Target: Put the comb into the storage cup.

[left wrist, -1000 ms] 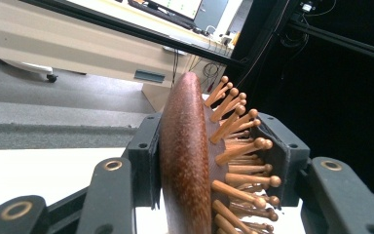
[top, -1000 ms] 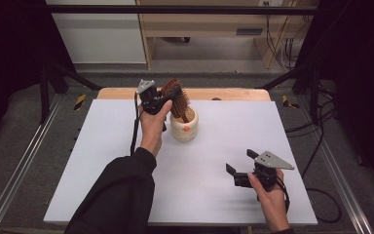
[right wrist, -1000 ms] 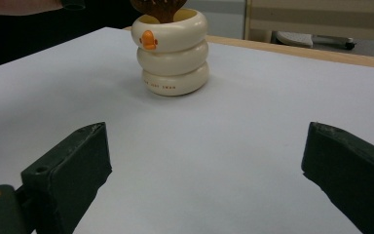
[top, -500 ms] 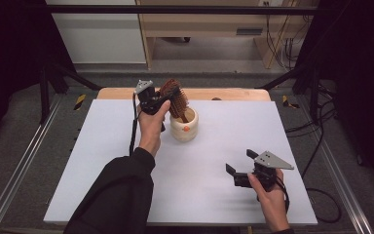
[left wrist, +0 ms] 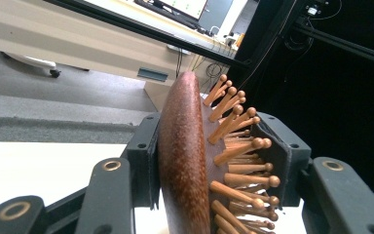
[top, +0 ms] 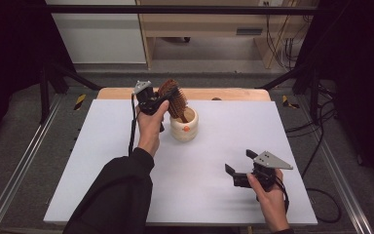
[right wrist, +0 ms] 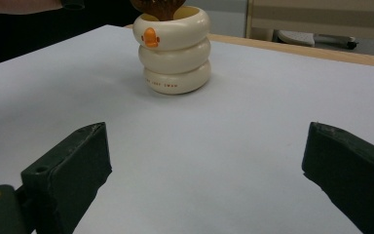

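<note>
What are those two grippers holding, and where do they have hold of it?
The left gripper clamps the hairbrush by its head, back and bristles. The right gripper holds nothing.

I can make out one line of small reddish print on the bottom ring of the cup (right wrist: 177, 78), too small for me to read. Higher up, an orange mark (right wrist: 149, 37) sits on its top ring. I find nothing else legible.
</note>
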A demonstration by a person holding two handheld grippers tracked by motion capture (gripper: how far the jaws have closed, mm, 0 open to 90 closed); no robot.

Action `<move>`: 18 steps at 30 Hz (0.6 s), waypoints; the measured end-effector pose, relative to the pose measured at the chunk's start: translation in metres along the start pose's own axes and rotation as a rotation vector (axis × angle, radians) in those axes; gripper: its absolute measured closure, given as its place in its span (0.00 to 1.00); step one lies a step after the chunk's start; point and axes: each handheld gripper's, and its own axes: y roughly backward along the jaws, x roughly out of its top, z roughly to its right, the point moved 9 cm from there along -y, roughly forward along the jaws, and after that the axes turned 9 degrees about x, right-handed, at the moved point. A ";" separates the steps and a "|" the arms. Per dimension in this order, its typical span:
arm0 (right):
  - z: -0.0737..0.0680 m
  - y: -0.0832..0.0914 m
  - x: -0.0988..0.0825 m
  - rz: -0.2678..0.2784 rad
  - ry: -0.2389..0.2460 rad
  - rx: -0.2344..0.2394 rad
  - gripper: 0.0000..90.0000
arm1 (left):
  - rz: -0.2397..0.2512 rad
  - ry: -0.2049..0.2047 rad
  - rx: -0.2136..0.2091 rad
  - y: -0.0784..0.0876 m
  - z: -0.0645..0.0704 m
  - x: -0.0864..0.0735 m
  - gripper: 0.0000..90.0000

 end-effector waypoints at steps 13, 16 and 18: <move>0.000 0.000 0.000 0.001 0.001 0.001 0.04 | -0.001 0.006 0.000 0.000 0.001 0.000 0.54; 0.000 0.000 0.000 0.000 0.000 0.001 0.04 | -0.003 0.006 0.002 0.000 0.000 0.000 0.54; 0.000 0.000 0.000 0.000 0.000 0.002 0.04 | -0.004 0.008 0.002 0.000 0.000 0.000 0.54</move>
